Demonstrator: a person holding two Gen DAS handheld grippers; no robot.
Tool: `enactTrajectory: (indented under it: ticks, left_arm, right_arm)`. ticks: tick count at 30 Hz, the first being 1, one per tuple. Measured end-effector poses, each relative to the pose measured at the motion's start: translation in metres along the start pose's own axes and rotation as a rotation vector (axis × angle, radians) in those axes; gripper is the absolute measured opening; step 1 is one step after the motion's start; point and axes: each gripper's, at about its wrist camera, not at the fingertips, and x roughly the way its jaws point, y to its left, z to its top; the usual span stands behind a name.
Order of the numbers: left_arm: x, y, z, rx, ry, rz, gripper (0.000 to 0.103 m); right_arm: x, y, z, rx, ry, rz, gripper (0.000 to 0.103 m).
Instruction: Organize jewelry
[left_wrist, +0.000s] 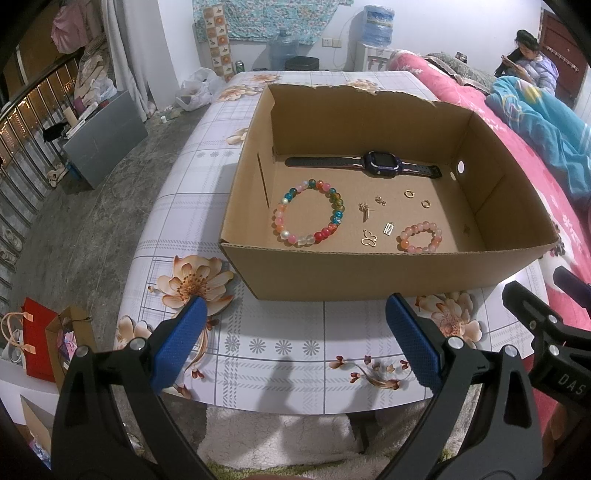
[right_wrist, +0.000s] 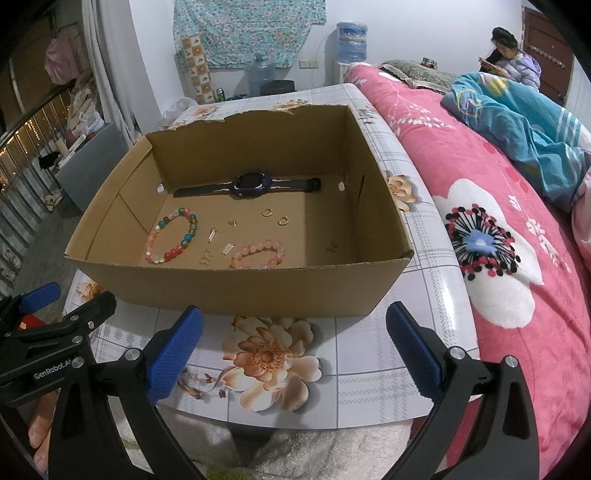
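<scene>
Hovering over the bench (left_wrist: 288, 343) edge, left gripper (left_wrist: 295, 343) and right gripper (right_wrist: 295, 350) fingers spread and empty, jewelry in the cardboard box (left_wrist: 369, 273): watch (left_wrist: 373, 164), multicolour bead bracelet (left_wrist: 308, 211), pink bead bracelet (left_wrist: 421, 237), gold pieces.

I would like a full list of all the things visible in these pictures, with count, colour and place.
cardboard box: 1, brown, on floral table
watch: 1, dark, box back
multicolour bracelet: 1, box left
pink bracelet: 1, box front
gold hoops: 2, box middle
small gold charms: several, between the bracelets
pink bedcover: 1, right of the table
seated person: 1, far right
left gripper: blue pads, open
right gripper: blue pads, open
</scene>
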Motion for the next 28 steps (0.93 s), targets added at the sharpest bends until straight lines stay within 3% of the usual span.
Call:
enactTrajectory:
  ticks: [28]
  left_arm:
    - [0.0016,-0.0007,-0.0034,0.004,0.005,-0.006,0.094]
  right_arm:
    - [-0.0001,-0.0008,0.0007,-0.001,-0.001,0.0,0.097]
